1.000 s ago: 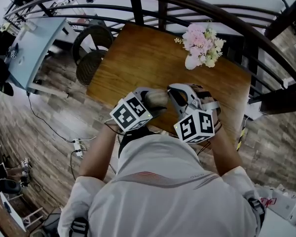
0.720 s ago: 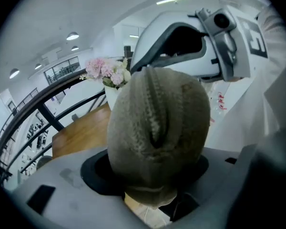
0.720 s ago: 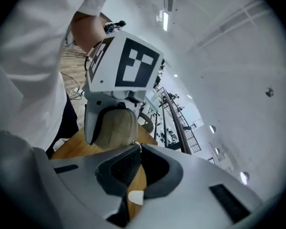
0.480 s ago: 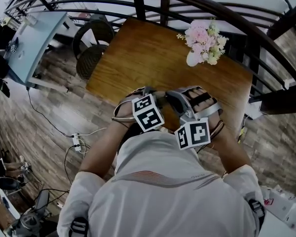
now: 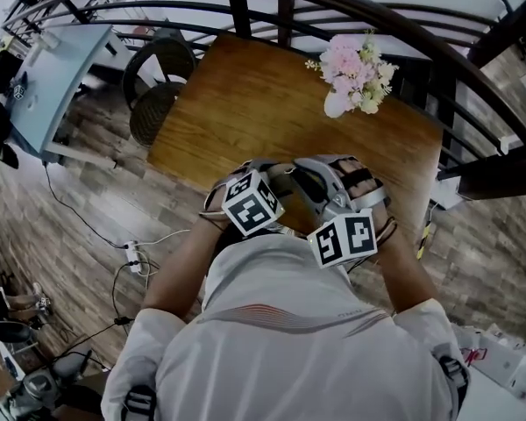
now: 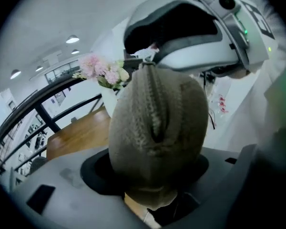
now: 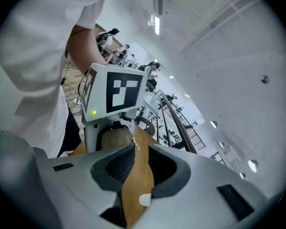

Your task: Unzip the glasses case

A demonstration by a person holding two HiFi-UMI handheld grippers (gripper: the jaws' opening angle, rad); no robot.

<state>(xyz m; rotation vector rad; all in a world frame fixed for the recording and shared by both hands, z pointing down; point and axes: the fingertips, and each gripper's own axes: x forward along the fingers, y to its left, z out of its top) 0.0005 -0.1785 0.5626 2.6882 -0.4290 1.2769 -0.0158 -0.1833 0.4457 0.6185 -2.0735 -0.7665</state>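
Note:
An olive fabric glasses case [image 6: 157, 137] stands on end between the jaws of my left gripper [image 6: 157, 175], which is shut on its lower part. The zipper runs up the case's middle to a small pull [image 6: 148, 56] at the top. My right gripper [image 6: 138, 37] hovers at that top end. In the right gripper view its jaws [image 7: 138, 151] are opening, with a narrow gap and only wood showing between the pads. The pull's pale tab [image 7: 133, 144] lies just off the left fingertip. In the head view both marker cubes [image 5: 252, 202] [image 5: 344, 238] sit close to my chest and hide the case.
The wooden table [image 5: 245, 95] stretches ahead, with a white vase of pink flowers [image 5: 351, 73] at its far right. A round dark chair [image 5: 158, 86] stands at the left, a curved dark railing [image 5: 377, 20] beyond, and a blue table [image 5: 53, 77] far left.
The left gripper has tipped downward with the case, and its cube now covers the case in the head view. The right gripper has rolled slightly, staying at the case's top.

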